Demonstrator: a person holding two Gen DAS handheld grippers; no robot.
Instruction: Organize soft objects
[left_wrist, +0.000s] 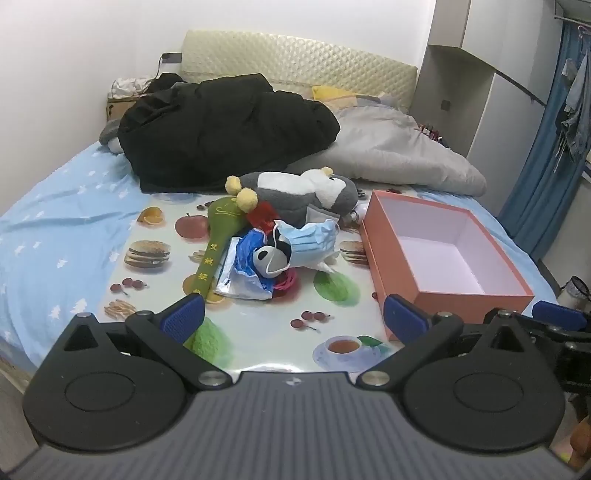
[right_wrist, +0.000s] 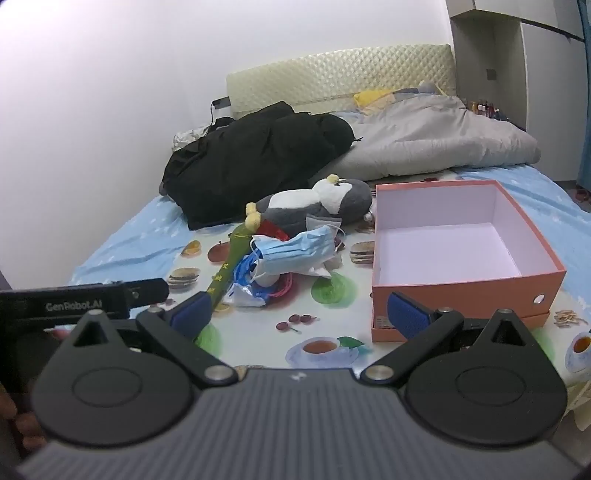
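Black coat (left_wrist: 221, 125) and grey quilt (left_wrist: 399, 151) behind pile (left_wrist: 273, 251) — box (left_wrist: 443, 254) alongside.

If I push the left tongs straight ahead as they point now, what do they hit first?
Probably the pile of soft objects: the white and blue plastic bag at its near edge lies ahead of the open left tongs. Depth is unclear; only printed tablecloth lies between.
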